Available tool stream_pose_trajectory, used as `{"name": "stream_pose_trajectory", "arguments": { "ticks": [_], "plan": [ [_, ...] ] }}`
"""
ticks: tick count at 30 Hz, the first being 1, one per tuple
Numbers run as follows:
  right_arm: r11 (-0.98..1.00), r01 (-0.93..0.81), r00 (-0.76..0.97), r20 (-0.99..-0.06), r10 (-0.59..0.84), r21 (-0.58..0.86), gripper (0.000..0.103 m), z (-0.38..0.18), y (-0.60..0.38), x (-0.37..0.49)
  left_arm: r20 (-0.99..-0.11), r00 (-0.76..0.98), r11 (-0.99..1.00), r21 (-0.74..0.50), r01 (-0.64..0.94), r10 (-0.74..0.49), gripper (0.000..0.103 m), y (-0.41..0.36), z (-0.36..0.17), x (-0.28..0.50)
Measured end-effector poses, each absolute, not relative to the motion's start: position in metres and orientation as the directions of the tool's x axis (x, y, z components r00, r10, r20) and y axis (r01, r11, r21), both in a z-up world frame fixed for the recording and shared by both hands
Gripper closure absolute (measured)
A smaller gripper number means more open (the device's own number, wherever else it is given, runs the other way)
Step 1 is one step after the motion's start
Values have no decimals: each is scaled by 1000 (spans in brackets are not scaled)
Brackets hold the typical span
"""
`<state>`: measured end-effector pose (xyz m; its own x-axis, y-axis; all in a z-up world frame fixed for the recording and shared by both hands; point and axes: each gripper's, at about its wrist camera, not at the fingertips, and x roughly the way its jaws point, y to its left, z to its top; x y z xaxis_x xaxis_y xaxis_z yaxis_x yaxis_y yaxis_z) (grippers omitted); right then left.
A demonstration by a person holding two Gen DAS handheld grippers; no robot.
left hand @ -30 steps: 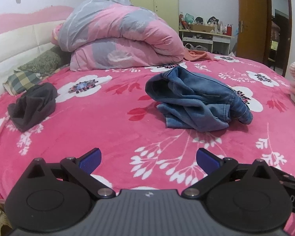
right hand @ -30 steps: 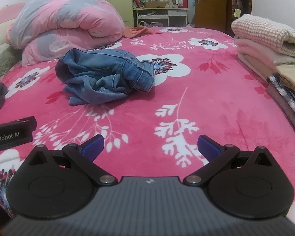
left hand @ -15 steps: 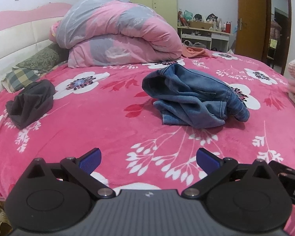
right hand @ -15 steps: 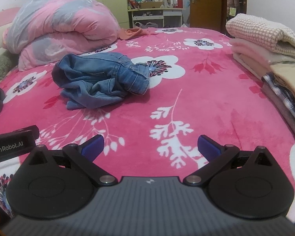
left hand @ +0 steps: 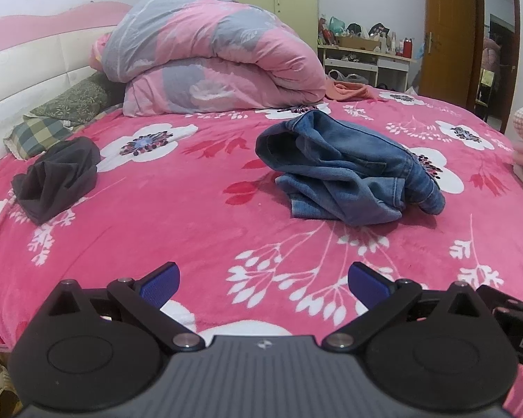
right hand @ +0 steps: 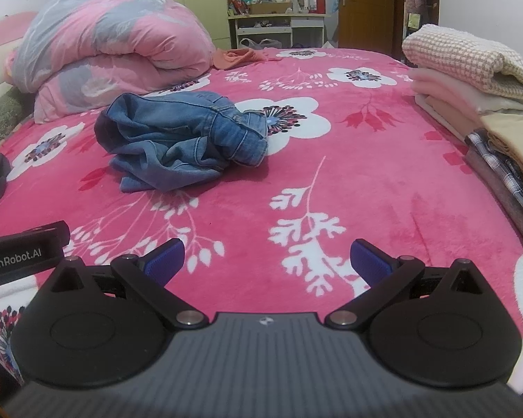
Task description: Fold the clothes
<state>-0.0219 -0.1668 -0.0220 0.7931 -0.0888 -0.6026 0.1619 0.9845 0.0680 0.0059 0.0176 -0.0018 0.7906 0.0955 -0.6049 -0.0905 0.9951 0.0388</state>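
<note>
Crumpled blue jeans [left hand: 345, 170] [right hand: 181, 142] lie in a heap in the middle of the pink flowered bed [left hand: 191, 216] [right hand: 331, 181]. A dark grey garment [left hand: 57, 179] is bunched up at the left side of the bed. My left gripper [left hand: 261, 280] is open over the near edge of the bed, well short of the jeans, with nothing between its blue pads. My right gripper [right hand: 266, 261] is also open and empty, near the front edge, with the jeans ahead and to its left. The left gripper's body [right hand: 24, 252] shows at the left edge of the right wrist view.
A stack of folded clothes [right hand: 477, 104] lies along the bed's right side. A rolled pink and grey duvet [left hand: 205, 55] and pillows [left hand: 59, 115] fill the head end. An orange cloth [right hand: 239, 57] lies at the far edge. A desk [right hand: 279, 24] and a door [left hand: 446, 31] stand beyond.
Both grippers have drawn back and dipped slightly, so the jeans sit a little lower and farther in view. Both stay open and empty.
</note>
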Motion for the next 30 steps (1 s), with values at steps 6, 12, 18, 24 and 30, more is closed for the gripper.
{"name": "stream_pose_trajectory", "arguments": {
  "ticks": [6,12,18,24,30],
  "plan": [
    [985,158,792,-604,-85,69,1,-22,-166,-22,-607,789,995,41,-93,99,0,18,-2,7],
    [985,157,790,-607,-84,69,1,-23,-165,-20,-611,785,995,40,-96,101,0,19,-4,8],
    [985,156,787,-611,-81,70,1,-24,-164,-18,-616,781,994,39,-99,102,0,21,-6,9],
    [986,151,786,-614,-78,68,1,-25,-162,-17,-619,778,994,38,-103,104,0,23,-6,10],
    [987,148,786,-614,-77,67,1,-24,-159,-15,-620,777,994,36,-107,106,0,24,-6,11]
  ]
}}
